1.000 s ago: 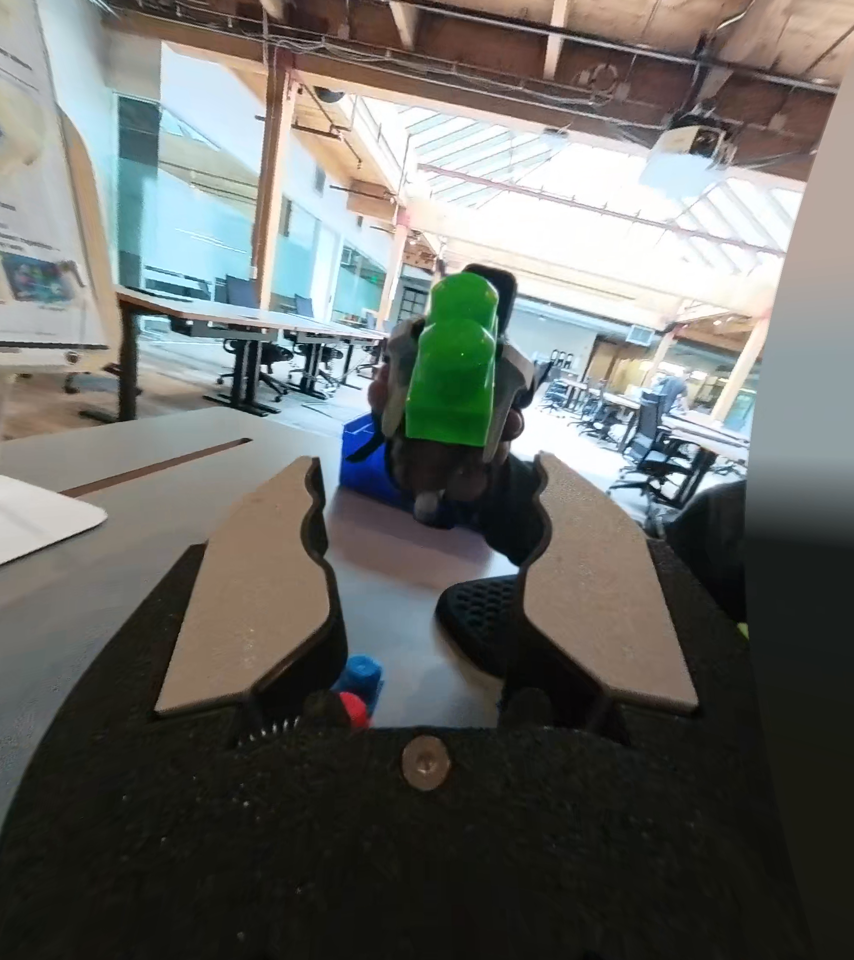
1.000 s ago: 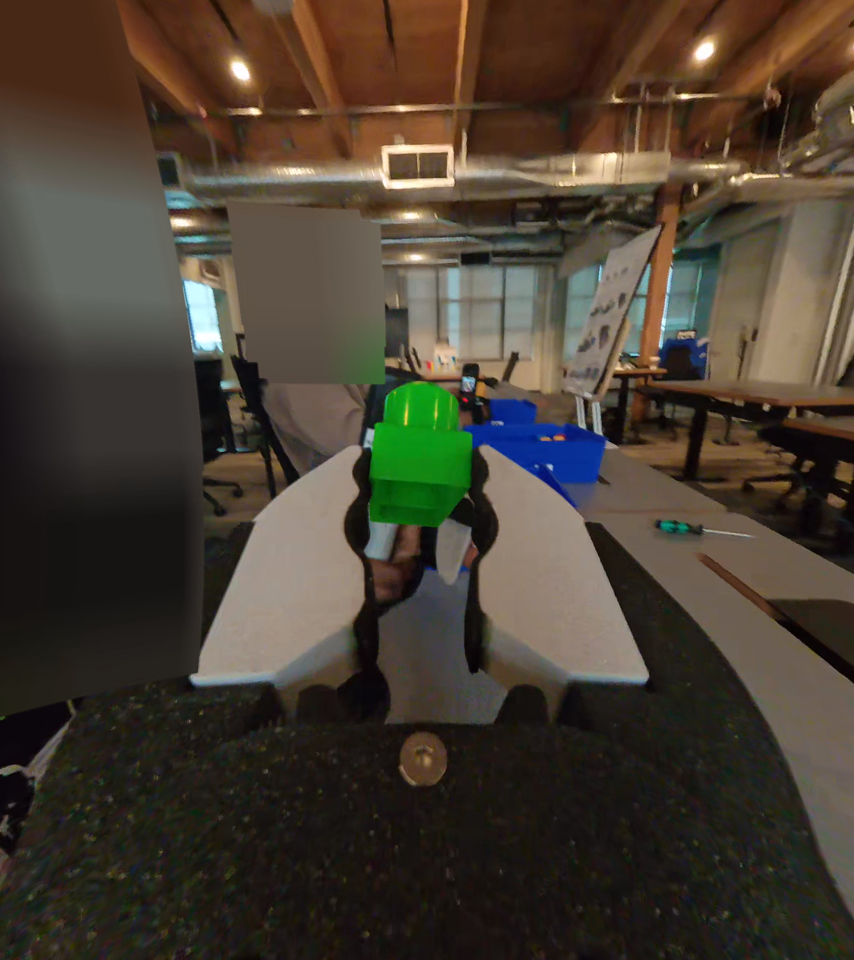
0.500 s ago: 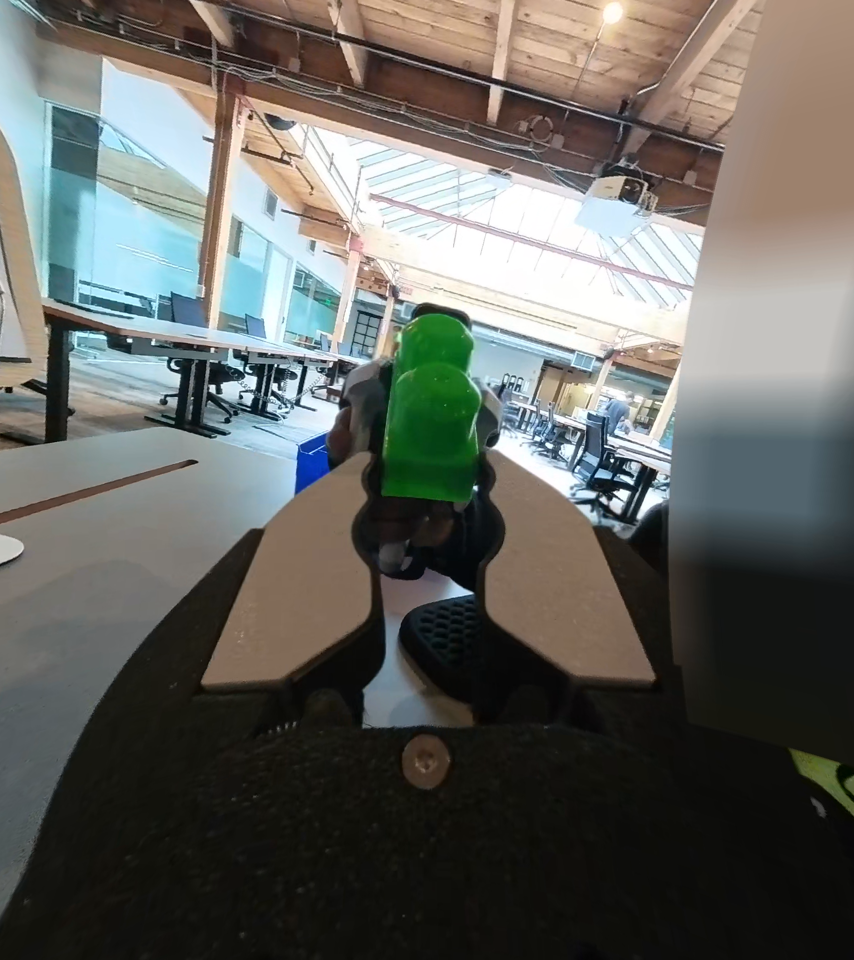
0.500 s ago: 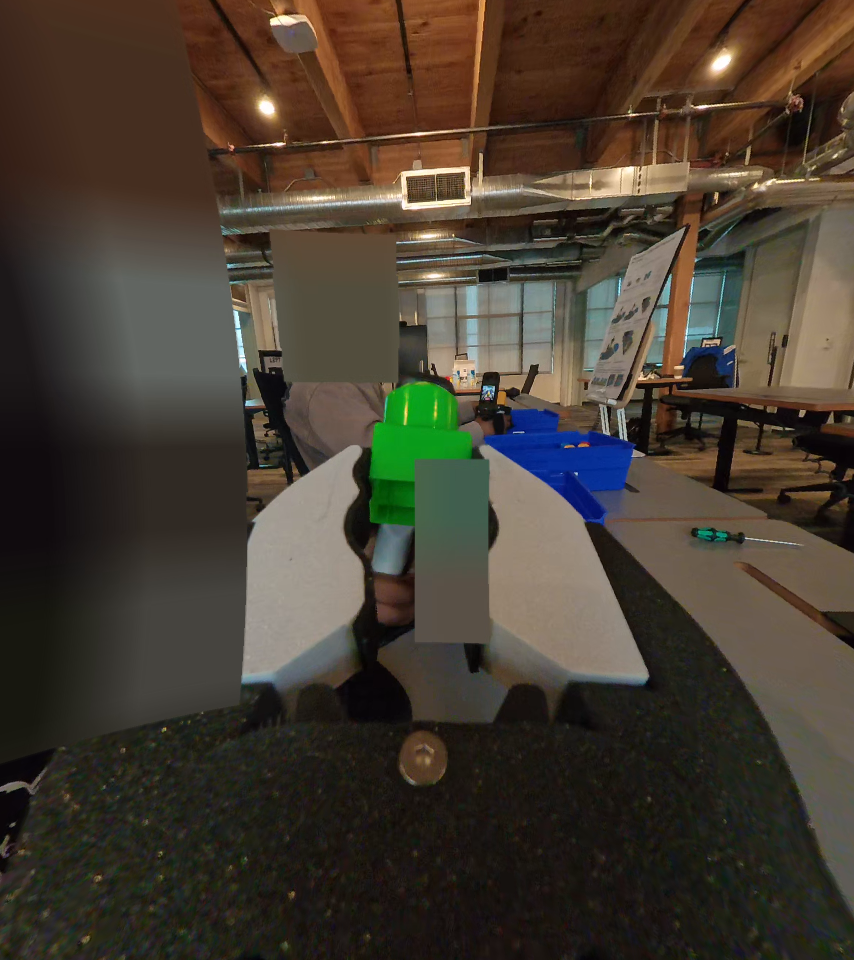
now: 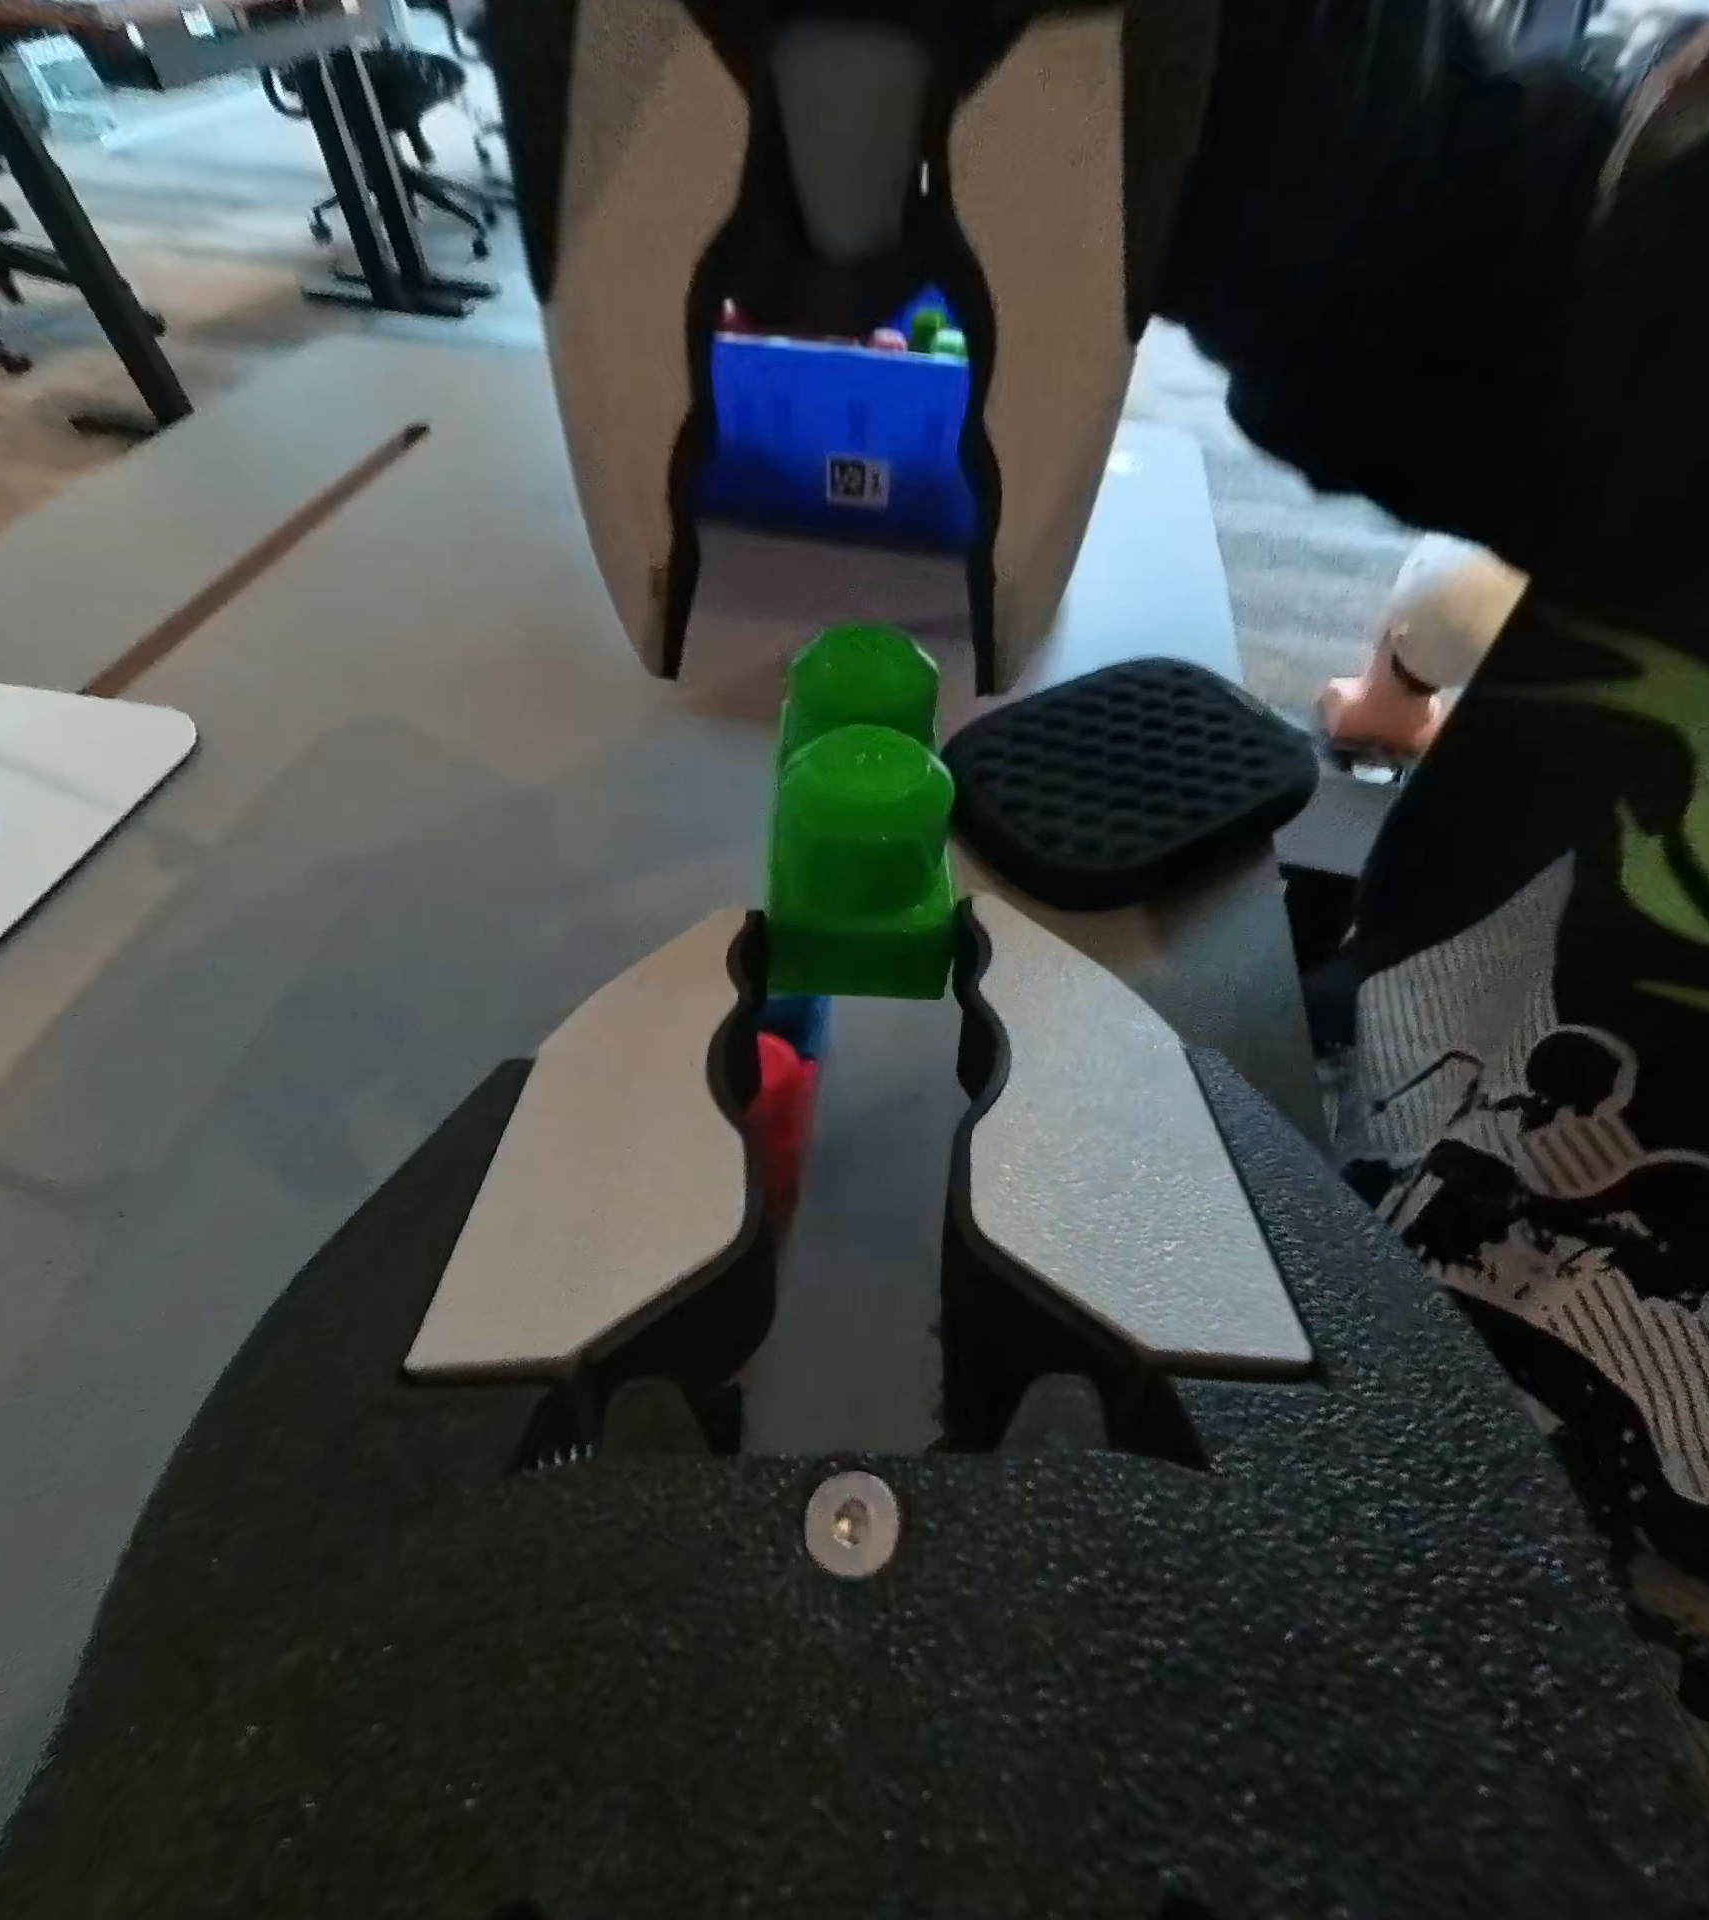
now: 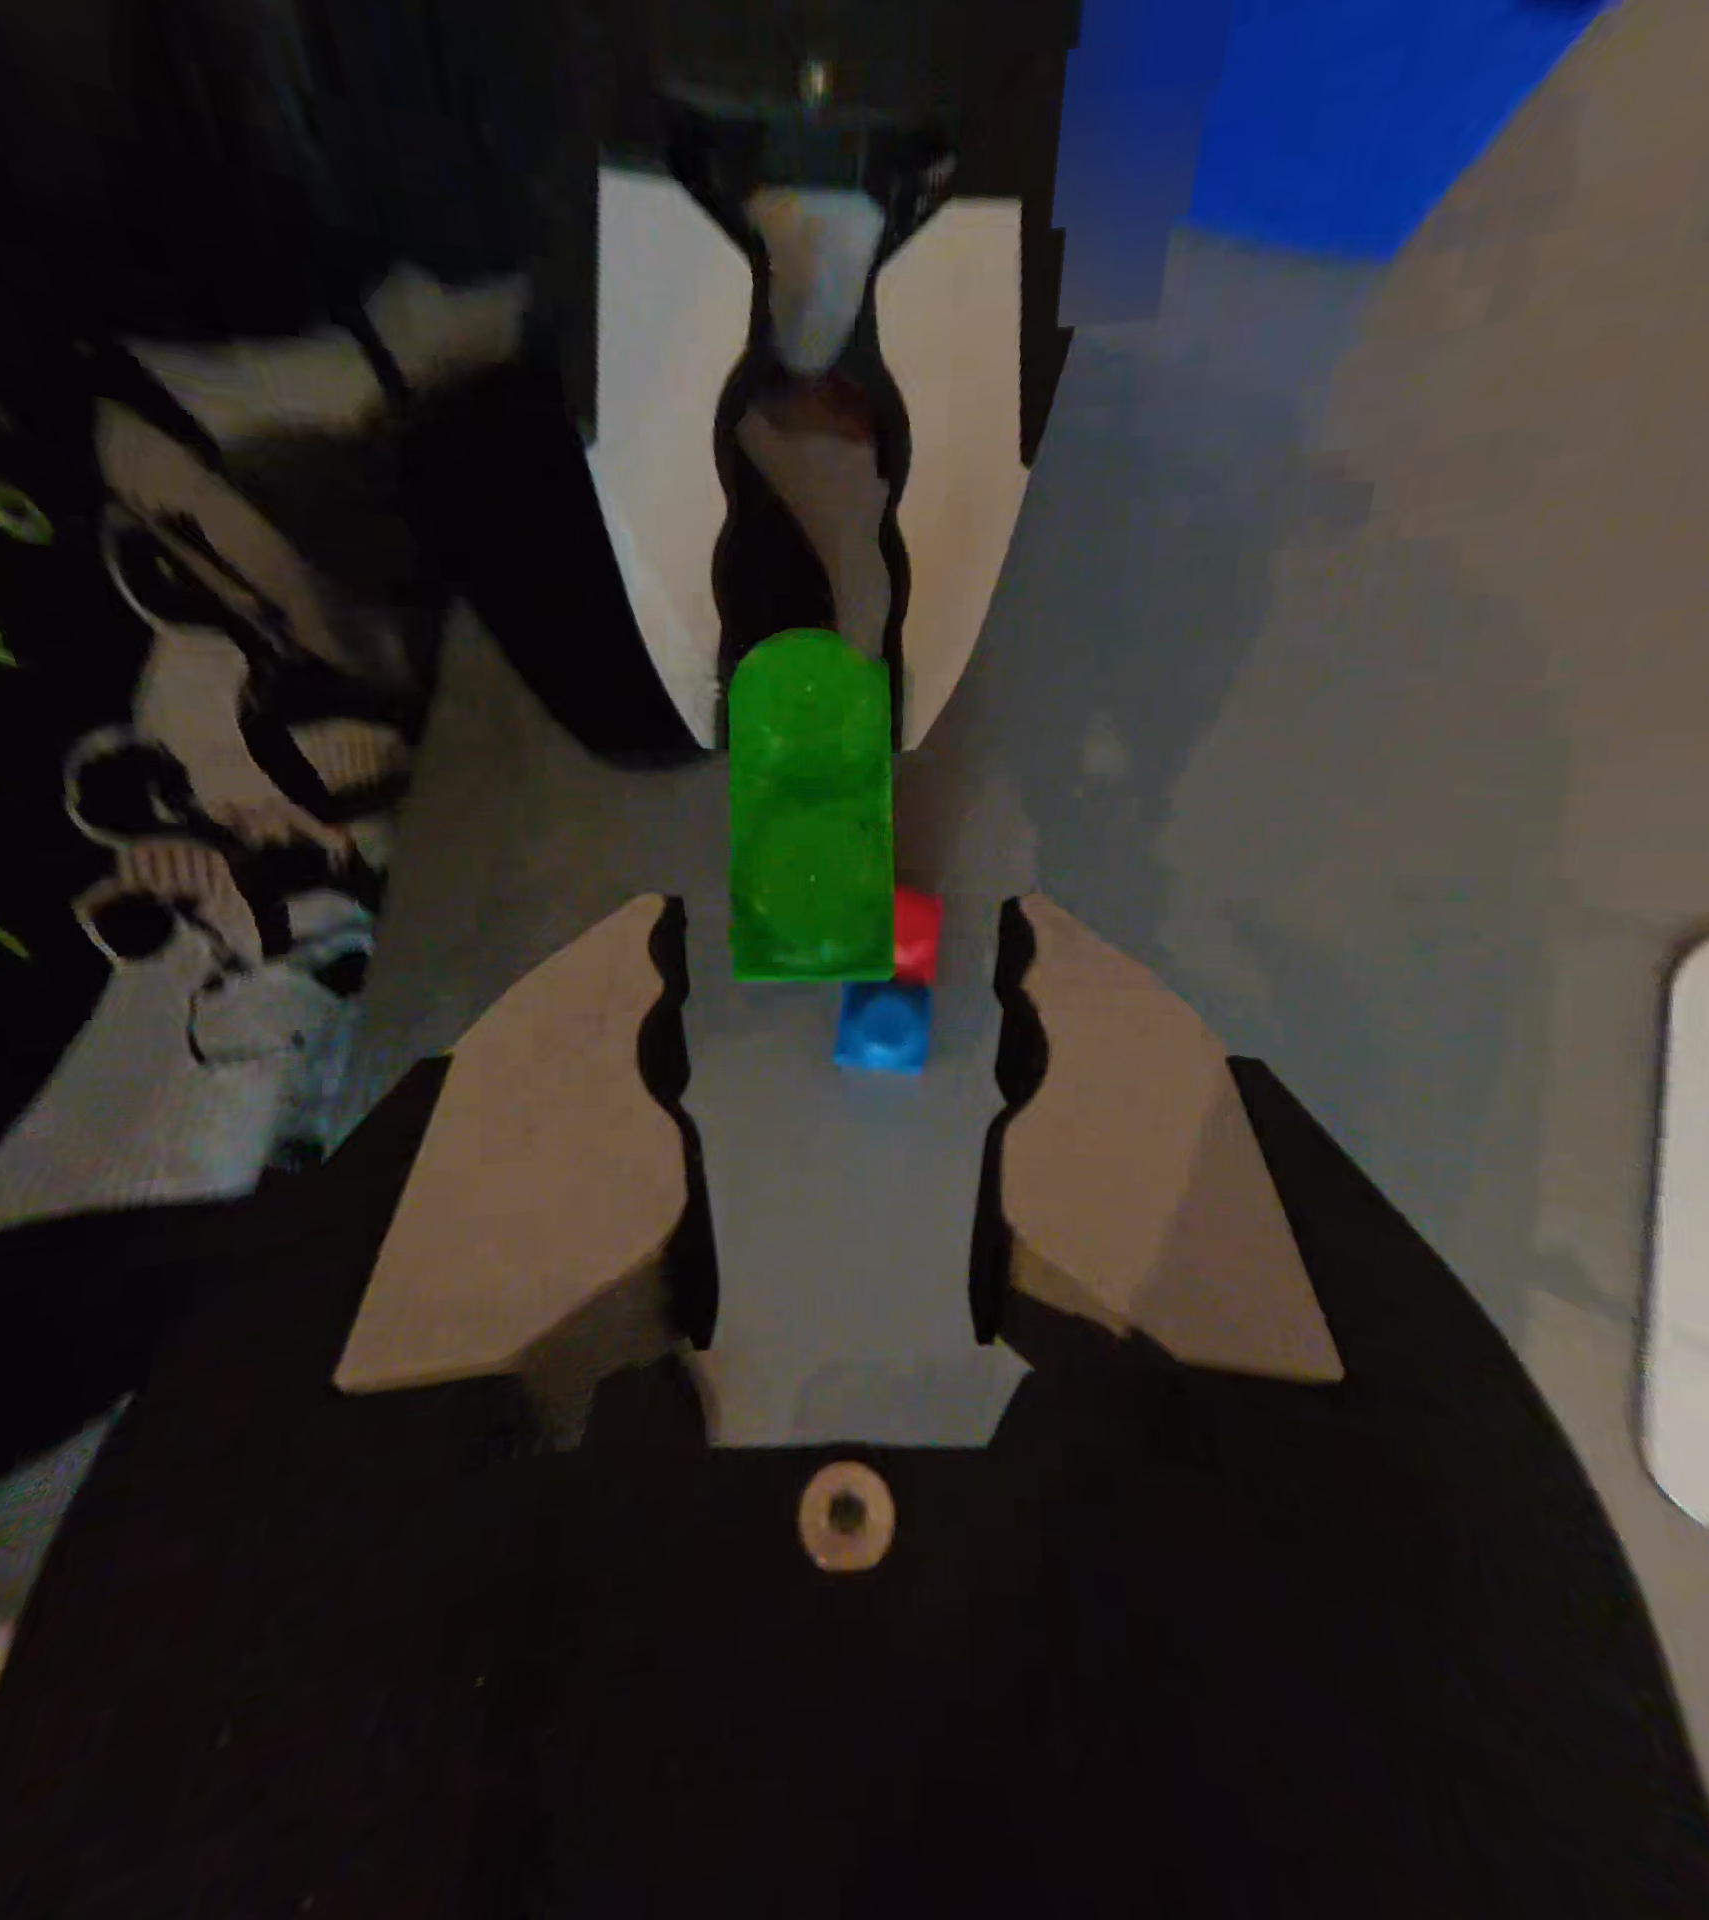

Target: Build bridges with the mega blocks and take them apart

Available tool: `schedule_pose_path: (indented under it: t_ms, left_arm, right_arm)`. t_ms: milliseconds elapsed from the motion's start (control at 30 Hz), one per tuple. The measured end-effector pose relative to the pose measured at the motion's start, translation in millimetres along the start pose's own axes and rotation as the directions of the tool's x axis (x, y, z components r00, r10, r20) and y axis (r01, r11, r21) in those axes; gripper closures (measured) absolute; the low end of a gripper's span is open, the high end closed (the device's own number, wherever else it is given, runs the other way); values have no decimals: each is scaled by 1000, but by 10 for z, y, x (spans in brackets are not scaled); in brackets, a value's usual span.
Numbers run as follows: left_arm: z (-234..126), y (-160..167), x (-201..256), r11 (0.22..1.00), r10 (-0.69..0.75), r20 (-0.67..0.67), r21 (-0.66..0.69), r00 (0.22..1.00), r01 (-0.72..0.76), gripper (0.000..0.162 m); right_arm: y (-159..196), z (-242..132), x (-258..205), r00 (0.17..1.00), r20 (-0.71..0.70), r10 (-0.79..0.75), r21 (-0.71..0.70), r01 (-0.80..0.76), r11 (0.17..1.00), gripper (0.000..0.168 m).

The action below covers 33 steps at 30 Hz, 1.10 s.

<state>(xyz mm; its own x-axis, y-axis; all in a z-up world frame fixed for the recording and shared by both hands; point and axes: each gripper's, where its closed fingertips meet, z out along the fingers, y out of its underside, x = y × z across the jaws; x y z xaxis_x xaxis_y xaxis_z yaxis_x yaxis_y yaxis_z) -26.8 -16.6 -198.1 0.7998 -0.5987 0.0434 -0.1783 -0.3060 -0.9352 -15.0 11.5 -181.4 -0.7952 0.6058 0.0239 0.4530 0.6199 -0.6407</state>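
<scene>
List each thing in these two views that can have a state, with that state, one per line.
Left tool: shut on the green block.
Right tool: open, holding nothing.
Green block: studs up, held above the table.
Red block: on the table, partly under the green block.
Blue block: on the table, touching the red block.
Blue bin: open-topped, blocks inside.

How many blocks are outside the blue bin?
3: green block in the left gripper; red block and blue block on the table beneath it. Others may be hidden.

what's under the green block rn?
Below the green block: a red block and a blue block on the grey table. Green hides part of the red; contact unclear.
</scene>
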Motion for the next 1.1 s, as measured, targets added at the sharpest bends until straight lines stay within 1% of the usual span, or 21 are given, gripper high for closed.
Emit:
schedule_pose_path:
  t_ms: [67,100,167,233,467,500,533,633,667,700,733,767,867,967,1033,1100]
  left_arm:
    - [56,40,4,999,15,1,-33,1000,-15,127]
    - [77,42,9,999,18,-1,-38,1000,-18,127]
    - [105,29,9,999,23,-1,-34,1000,-23,127]
    - [114,15,1,999,26,1,-26,1000,-26,127]
    - [107,13,-18,1000,18,-4,-6,1000,-19,128]
    - [106,15,-27,1000,18,0,-5,1000,-18,127]
    - [103,18,-35,1000,20,3,-4,1000,-20,127]
    - [92,26,-75,999,30,37,21,999,-31,126]
    - [79,40,-114,999,41,71,34,997,-43,116]
    - [57,86,-175,998,57,119,30,991,-61,103]
    - [30,162,-226,997,67,159,14,985,-70,98]
    - [7,248,-245,998,63,175,1,983,-64,98]
    - [-13,464,-231,999,36,156,13,987,-38,99]
    - [-4,655,-271,997,75,130,6,989,-77,100]
    - [3,769,-283,996,87,86,-11,993,-86,97]
    - [10,832,-277,996,91,38,0,995,-91,90]
  right_arm:
    - [49,33,15,1000,-12,-26,-174,24,985,112]
    - [63,61,16,999,-12,-31,-236,28,971,112]
    - [87,133,-3,1000,-1,-25,-325,24,945,113]
    - [112,189,-20,1000,7,-25,-381,26,924,114]
    - [122,306,-13,999,-14,-45,-429,35,903,124]
    - [114,316,-19,999,-11,-53,-429,43,902,130]
    - [114,321,-22,998,-12,-59,-435,47,899,133]
    - [105,329,27,996,-44,-83,-445,54,894,134]
    - [102,332,47,995,-56,-79,-442,46,896,134]
    - [110,336,53,996,-57,-67,-440,35,897,134]
    - [132,345,67,996,-63,-58,-442,25,897,134]
    - [171,358,86,996,-70,-52,-451,14,892,134]
    - [308,456,121,997,-76,-26,-473,-13,881,134]
    - [443,572,145,996,-86,7,-488,-49,871,134]
    - [518,635,157,995,-94,20,-497,-64,865,134]
    - [572,686,161,995,-97,33,-500,-77,862,134]
